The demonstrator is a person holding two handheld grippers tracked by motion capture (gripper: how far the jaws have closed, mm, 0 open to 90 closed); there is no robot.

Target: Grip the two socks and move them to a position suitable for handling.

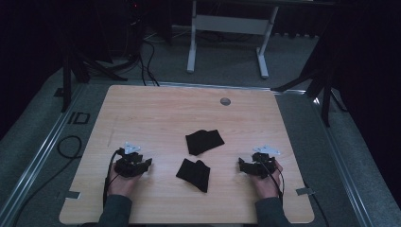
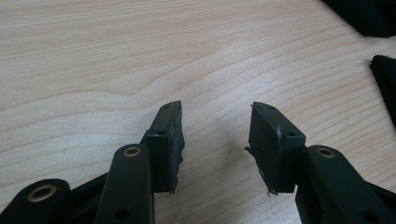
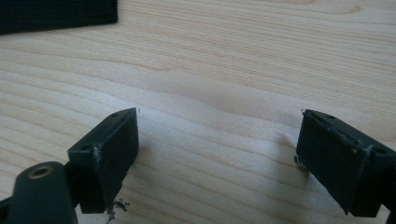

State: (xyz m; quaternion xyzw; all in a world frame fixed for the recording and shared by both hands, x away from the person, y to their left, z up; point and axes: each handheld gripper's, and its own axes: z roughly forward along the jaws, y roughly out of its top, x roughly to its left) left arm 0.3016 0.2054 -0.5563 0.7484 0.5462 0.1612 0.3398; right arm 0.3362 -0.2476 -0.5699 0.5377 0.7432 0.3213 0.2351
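Two black folded cloth pieces lie in the middle of the wooden table (image 1: pixel 142 113): one farther back (image 1: pixel 204 141) and one nearer (image 1: pixel 194 174). My left gripper (image 1: pixel 147 164) rests on the table to their left, held by a hand, with its jaws pointing right toward the nearer cloth. In the left gripper view the gripper (image 2: pixel 217 109) is open over bare wood, with black cloth (image 2: pixel 385 79) at the right edge. My right gripper (image 1: pixel 241 165) sits to the right of the cloths and points left. Seen in its own view, this gripper (image 3: pixel 219 114) is open and empty, with black cloth (image 3: pixel 56 14) at the top left.
A grey round cap (image 1: pixel 225 101) is set in the table near its far edge. Beyond the table stand a white desk frame (image 1: pixel 227 26) and black stand legs (image 1: pixel 326 90) on grey carpet. Cables (image 1: pixel 71 146) run on the floor at left.
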